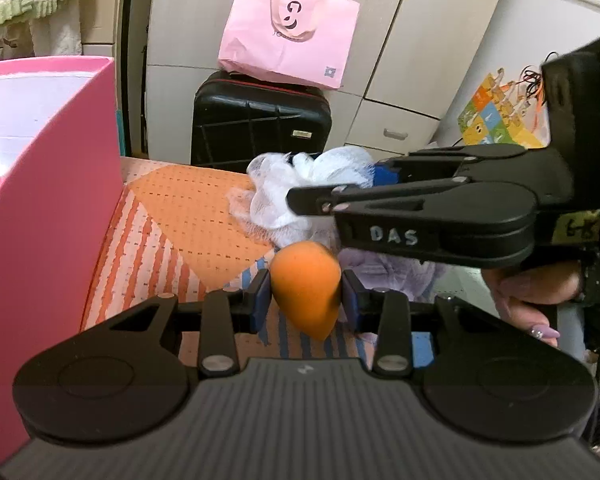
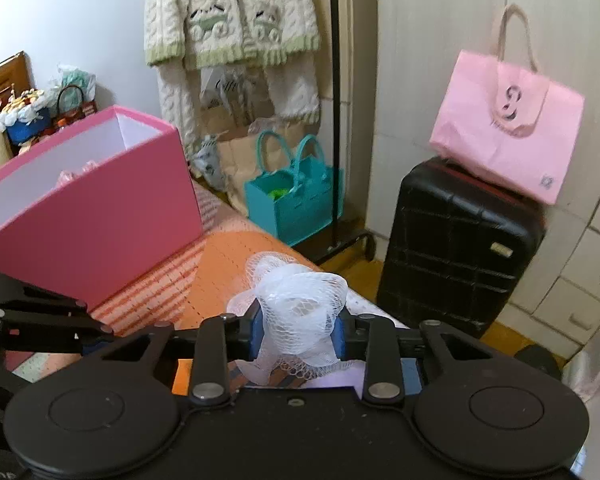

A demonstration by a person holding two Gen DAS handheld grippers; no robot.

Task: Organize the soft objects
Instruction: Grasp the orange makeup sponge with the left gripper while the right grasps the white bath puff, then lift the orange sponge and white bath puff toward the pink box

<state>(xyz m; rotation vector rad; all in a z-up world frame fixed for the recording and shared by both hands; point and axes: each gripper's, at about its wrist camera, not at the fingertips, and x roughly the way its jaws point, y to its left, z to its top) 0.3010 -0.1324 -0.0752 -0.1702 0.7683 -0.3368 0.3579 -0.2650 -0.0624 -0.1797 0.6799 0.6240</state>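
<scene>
My left gripper [image 1: 305, 292] is shut on an orange egg-shaped sponge [image 1: 306, 286], held above the orange striped mat [image 1: 188, 216]. My right gripper [image 2: 298, 326] is shut on a white mesh bath pouf [image 2: 298, 312]. In the left wrist view the right gripper [image 1: 340, 188] reaches in from the right with the pouf [image 1: 284, 196] at its tips. A pink open box [image 2: 100, 216] stands to the left on the mat; it also fills the left of the left wrist view [image 1: 48, 208]. A pale purple soft item [image 1: 384, 268] lies on the mat under the right gripper.
A black suitcase [image 2: 456, 248] with a pink paper bag [image 2: 508, 132] on top stands beyond the mat by the white wardrobe. A teal tote [image 2: 296, 196] sits on the floor below a hanging knit sweater [image 2: 232, 12]. A colourful bag [image 1: 500, 112] is at the right.
</scene>
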